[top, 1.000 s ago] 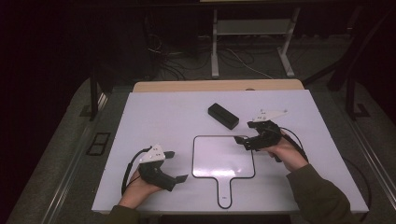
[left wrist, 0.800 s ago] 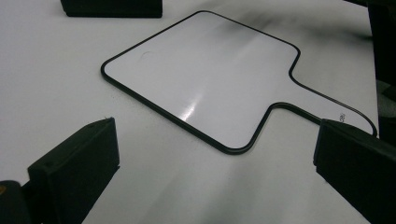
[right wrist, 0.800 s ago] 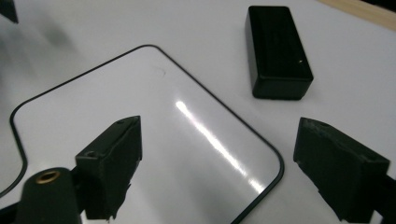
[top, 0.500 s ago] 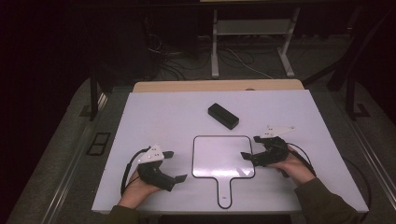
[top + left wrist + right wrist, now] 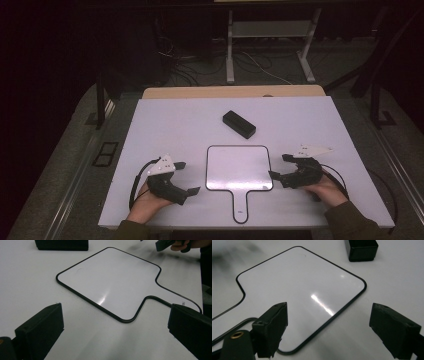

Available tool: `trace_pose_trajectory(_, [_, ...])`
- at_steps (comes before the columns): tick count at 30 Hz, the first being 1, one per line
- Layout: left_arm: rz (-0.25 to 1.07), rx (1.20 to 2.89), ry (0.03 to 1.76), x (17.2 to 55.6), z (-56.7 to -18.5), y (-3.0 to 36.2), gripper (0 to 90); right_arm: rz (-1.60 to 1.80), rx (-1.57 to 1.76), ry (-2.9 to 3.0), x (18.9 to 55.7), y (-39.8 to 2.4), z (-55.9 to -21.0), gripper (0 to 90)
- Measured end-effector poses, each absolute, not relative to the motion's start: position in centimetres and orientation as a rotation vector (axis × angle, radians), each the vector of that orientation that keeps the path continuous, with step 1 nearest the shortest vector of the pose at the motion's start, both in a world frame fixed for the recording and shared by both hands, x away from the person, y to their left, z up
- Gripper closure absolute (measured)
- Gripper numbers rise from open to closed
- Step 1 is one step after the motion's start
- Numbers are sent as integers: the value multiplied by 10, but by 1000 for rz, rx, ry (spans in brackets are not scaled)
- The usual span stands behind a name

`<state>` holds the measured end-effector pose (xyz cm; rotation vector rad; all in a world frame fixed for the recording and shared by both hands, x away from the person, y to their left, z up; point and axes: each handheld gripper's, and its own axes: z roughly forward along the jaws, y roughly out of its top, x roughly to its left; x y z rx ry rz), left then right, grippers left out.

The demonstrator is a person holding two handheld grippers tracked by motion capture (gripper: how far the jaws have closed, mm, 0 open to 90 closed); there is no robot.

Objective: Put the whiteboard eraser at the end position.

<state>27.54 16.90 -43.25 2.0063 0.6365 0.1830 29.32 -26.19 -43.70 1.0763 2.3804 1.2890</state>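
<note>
Two grippers flank your paddle-shaped whiteboard (image 5: 239, 168), which lies flat on the desk (image 5: 165, 120), handle toward you. Your left gripper (image 5: 182, 177) and right gripper (image 5: 278, 167) both have fingers spread, empty, probably poised to grab its edges.

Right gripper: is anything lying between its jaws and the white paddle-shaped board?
Nothing visible. The right gripper sits just off the board's right edge, jaws open toward it, with bare table between. The black box lies farther back, clear of that path.
</note>
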Motion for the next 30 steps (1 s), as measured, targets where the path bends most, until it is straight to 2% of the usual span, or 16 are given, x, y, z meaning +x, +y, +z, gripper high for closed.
trace_pose_trajectory(12, [183,2012,639,275,-433,169,0,1300,1060,2374,268,-280,-441,139])
trace_pose_trajectory(30, [187,2007,648,275,-434,169,0,1303,1082,2349,257,-298,-444,139])
